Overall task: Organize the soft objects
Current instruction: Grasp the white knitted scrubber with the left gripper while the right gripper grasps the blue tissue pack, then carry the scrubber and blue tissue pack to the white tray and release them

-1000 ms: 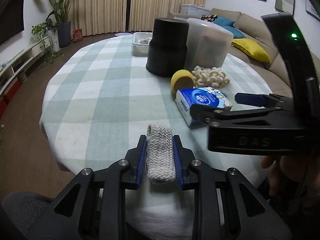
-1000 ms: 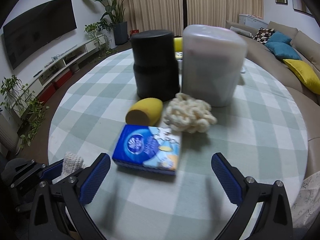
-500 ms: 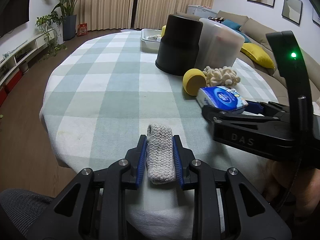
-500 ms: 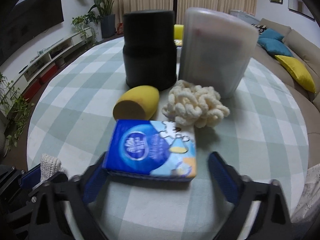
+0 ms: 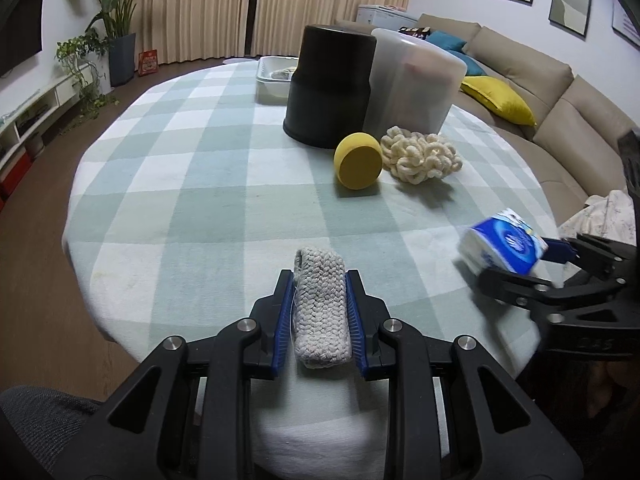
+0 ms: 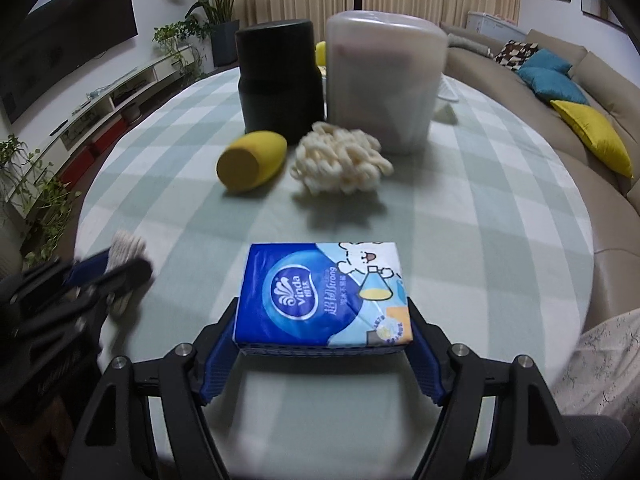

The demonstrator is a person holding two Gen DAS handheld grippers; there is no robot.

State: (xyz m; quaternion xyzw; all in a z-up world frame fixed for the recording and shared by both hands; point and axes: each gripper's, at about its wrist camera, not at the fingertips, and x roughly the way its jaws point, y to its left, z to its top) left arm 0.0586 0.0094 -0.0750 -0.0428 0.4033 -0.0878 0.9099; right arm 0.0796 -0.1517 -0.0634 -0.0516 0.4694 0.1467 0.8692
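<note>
Holding a blue tissue pack [image 6: 323,296] flat between its two pads, the right gripper [image 6: 322,344] is clamped on the pack's short ends, so the pack's long axis runs side to side across the jaws, printed face up, lifted clear of the checked tablecloth [image 6: 480,216]. Over on the other side, the left gripper [image 5: 320,320] is squeezed on a grey knitted cloth [image 5: 320,300], the cloth's length running straight out along the fingers, near the table's front edge. Now look ahead of both: a yellow sponge [image 6: 251,166] lies on its side just left of a cream rope bundle [image 6: 340,158], the two nearly touching, and right behind them stand a black bin [image 6: 280,80] and a clear bin [image 6: 384,80] side by side. The clear bin sits dead ahead of the right gripper; the black one is more in line with the left. My read: the pack has to travel forward over the rope bundle to reach a bin, though both look upside down from here, no opening visible.
</note>
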